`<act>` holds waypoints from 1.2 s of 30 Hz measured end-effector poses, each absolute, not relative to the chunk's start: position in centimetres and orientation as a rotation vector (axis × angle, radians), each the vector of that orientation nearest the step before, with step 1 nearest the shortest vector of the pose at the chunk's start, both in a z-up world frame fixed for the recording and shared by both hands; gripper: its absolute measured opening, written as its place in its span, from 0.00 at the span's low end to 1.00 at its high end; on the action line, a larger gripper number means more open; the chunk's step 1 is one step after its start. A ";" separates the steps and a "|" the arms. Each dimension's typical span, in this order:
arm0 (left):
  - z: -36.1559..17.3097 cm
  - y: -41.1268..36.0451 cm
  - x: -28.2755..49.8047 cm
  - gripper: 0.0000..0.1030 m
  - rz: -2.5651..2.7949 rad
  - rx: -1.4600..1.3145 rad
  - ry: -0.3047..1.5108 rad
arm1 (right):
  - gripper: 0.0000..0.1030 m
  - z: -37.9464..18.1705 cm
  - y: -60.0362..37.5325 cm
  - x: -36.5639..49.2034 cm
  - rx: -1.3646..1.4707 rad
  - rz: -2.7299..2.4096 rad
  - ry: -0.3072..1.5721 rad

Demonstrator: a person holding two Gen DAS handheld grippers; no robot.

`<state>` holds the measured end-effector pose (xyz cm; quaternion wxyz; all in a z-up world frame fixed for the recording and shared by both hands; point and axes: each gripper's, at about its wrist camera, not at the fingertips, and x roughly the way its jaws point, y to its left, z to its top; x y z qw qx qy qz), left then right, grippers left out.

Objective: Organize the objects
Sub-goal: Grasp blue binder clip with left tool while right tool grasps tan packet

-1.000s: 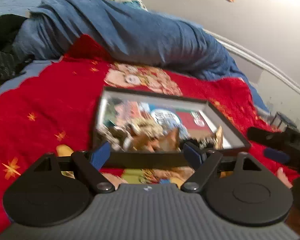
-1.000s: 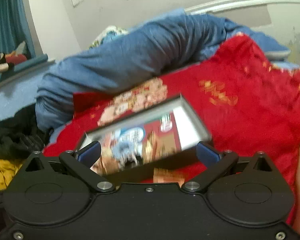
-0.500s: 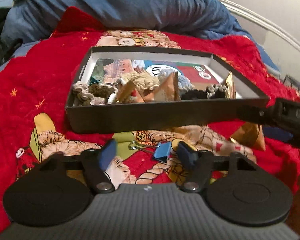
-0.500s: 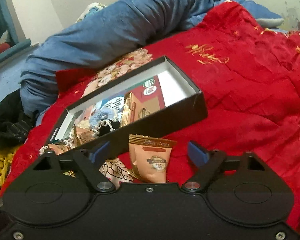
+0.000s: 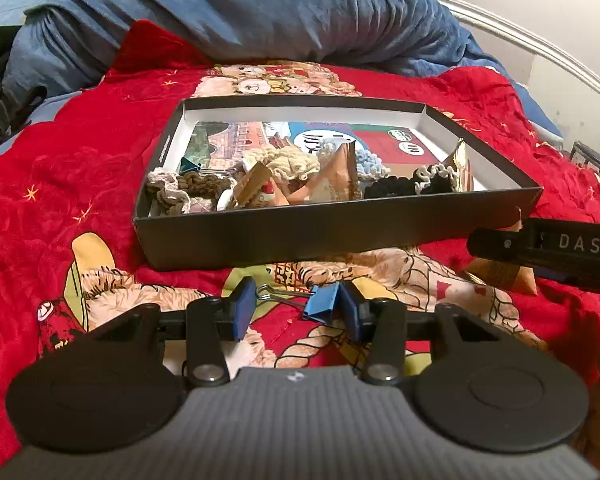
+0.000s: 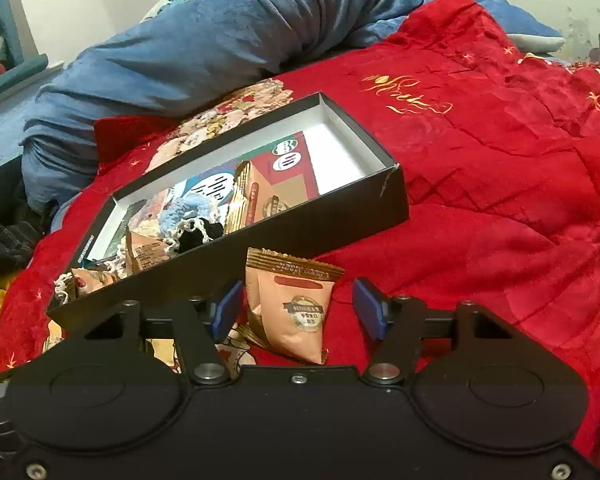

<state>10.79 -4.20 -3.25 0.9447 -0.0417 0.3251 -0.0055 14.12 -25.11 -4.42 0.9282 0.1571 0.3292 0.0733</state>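
Just in front of the black box on the bed, the left gripper has been closing its jaws around a blue binder clip, touching only one side; the right gripper has been closing around a snack packet, gaps either side

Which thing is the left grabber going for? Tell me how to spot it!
Find the black box on the red blanket. Just in front of it, between the left gripper's closing fingers, lies a blue binder clip. It is the only small clip with silver wire handles outside the box.
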 end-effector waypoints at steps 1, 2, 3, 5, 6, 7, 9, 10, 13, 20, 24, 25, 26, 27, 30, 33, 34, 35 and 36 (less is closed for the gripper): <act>-3.2 -4.3 10.8 0.48 -0.011 -0.080 0.663 | 0.53 -4.4 -25.1 14.1 0.327 0.143 0.676; -3.2 -4.3 10.8 0.49 -0.010 -0.075 0.665 | 0.52 -4.4 -25.3 13.9 0.333 0.136 0.678; -3.2 -4.4 10.9 0.49 -0.009 -0.070 0.666 | 0.51 -4.3 -25.4 13.8 0.339 0.135 0.678; -3.2 -4.4 10.9 0.49 -0.009 -0.063 0.666 | 0.49 -4.3 -25.5 13.6 0.346 0.135 0.678; -3.3 -4.4 10.9 0.49 -0.009 -0.063 0.667 | 0.47 -4.3 -25.5 13.6 0.343 0.133 0.679; -3.3 -4.4 11.0 0.49 -0.010 -0.064 0.668 | 0.43 -4.3 -25.4 13.7 0.339 0.131 0.678; -3.2 -4.4 11.0 0.49 -0.010 -0.064 0.668 | 0.40 -4.3 -25.4 13.7 0.336 0.131 0.676; -3.2 -4.4 11.0 0.49 -0.010 -0.063 0.669 | 0.40 -4.4 -25.4 13.6 0.335 0.131 0.675; -3.1 -4.4 11.2 0.48 -0.008 -0.063 0.682 | 0.39 -4.4 -25.4 13.6 0.335 0.132 0.674; -2.8 -4.3 11.4 0.48 0.007 -0.084 0.706 | 0.37 -4.3 -25.8 13.5 0.375 0.155 0.673; -2.3 -3.9 11.4 0.48 0.003 -0.127 0.711 | 0.36 -4.2 -25.9 13.3 0.392 0.173 0.667; -2.2 -3.7 11.3 0.48 -0.003 -0.147 0.708 | 0.36 -4.2 -25.9 13.3 0.395 0.178 0.666; -2.1 -3.5 11.3 0.48 -0.007 -0.160 0.708 | 0.36 -4.2 -26.0 13.2 0.400 0.187 0.664; -2.0 -3.4 11.4 0.48 -0.008 -0.169 0.708 | 0.36 -4.2 -26.0 13.2 0.409 0.197 0.663; -1.9 -3.4 11.3 0.48 -0.007 -0.175 0.705 | 0.35 -4.1 -26.2 13.0 0.437 0.225 0.653; -1.6 -3.6 11.1 0.48 -0.014 -0.166 0.686 | 0.35 -4.0 -26.5 12.8 0.467 0.249 0.639; -1.5 -3.7 11.0 0.48 -0.016 -0.161 0.677 | 0.35 -3.9 -26.5 12.8 0.474 0.260 0.634; -1.4 -3.9 10.9 0.48 -0.019 -0.155 0.666 | 0.35 -3.9 -26.5 12.7 0.477 0.267 0.630; -1.2 -3.9 10.9 0.48 -0.022 -0.152 0.655 | 0.35 -3.9 -26.5 12.7 0.481 0.277 0.627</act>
